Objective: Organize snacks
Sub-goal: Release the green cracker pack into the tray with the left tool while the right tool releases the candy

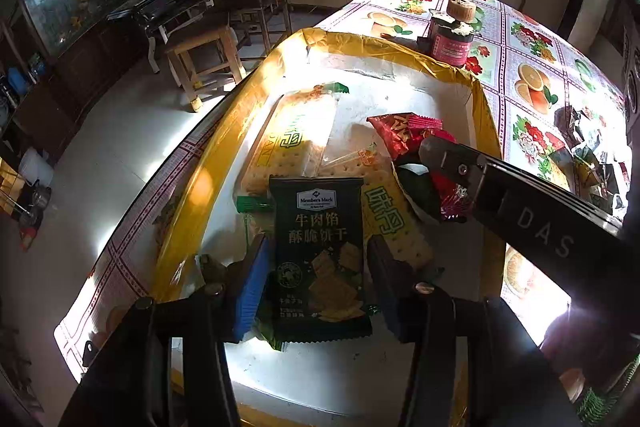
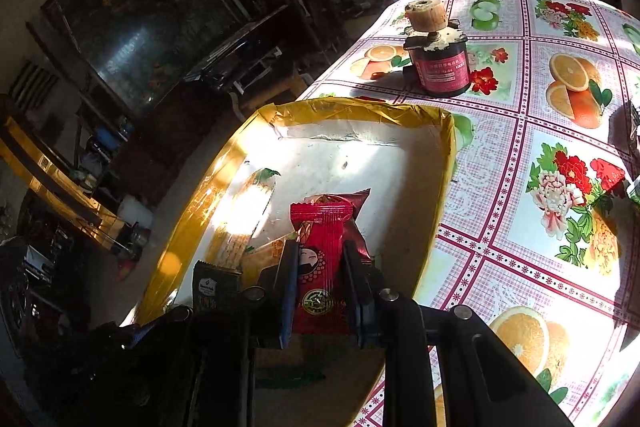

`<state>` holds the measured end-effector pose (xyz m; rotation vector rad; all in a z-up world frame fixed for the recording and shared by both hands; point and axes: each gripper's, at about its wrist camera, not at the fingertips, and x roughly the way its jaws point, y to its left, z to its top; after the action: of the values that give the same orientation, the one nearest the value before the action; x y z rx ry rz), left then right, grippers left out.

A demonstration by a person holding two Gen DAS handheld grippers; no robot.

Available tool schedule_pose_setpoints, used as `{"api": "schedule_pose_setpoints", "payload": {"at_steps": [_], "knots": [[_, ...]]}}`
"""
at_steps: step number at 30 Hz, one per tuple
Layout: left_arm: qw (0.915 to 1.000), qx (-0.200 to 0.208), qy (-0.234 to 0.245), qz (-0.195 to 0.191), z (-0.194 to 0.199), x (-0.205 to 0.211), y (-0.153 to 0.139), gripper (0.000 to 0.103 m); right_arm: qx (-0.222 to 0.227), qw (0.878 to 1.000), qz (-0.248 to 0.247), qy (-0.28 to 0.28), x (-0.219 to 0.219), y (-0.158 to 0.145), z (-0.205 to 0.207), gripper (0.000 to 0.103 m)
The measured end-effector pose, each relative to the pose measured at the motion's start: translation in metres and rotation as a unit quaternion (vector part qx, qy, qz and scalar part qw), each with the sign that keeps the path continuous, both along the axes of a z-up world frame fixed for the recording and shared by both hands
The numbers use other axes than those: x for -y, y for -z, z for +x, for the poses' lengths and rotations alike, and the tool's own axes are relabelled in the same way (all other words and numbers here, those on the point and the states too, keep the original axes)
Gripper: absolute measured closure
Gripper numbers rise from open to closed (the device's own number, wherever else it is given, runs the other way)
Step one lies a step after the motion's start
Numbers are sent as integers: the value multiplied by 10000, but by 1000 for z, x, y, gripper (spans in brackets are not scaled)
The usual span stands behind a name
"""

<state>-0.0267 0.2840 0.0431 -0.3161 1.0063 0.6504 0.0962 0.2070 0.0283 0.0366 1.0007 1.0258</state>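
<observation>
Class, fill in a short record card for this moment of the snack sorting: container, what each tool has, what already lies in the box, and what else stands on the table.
container: yellow-rimmed box with white floor, on a floral tablecloth
left tool: open, dark green biscuit packet between its pads, not pinched
right tool: shut on red snack packet, over the box
already in box: long cracker packs, another red packet
also on table: red-labelled jar beyond the box

Tray (image 1: 486, 115): one. In it: two long cracker packs (image 1: 294, 143), one dark green biscuit packet (image 1: 320, 251), two red snack packets (image 1: 394, 135). Counter (image 1: 532, 39), upper right: one jar (image 1: 450, 41).
</observation>
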Motion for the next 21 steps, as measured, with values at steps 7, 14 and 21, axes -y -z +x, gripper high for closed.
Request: {"api": "schedule_pose_setpoints", "payload": {"at_steps": [7,14,21], "knots": [[9999,139,-30,75,-12,7,-15,41,69,9998,158,80,14,-14,-8,57],[9992,350,48,176,-25,23,-32,39,119,9990,358,237,40,-28,-15,50],[9980,530,132,332,-32,43,-47,35,142,9965,627,543,87,-40,-23,46]]}}
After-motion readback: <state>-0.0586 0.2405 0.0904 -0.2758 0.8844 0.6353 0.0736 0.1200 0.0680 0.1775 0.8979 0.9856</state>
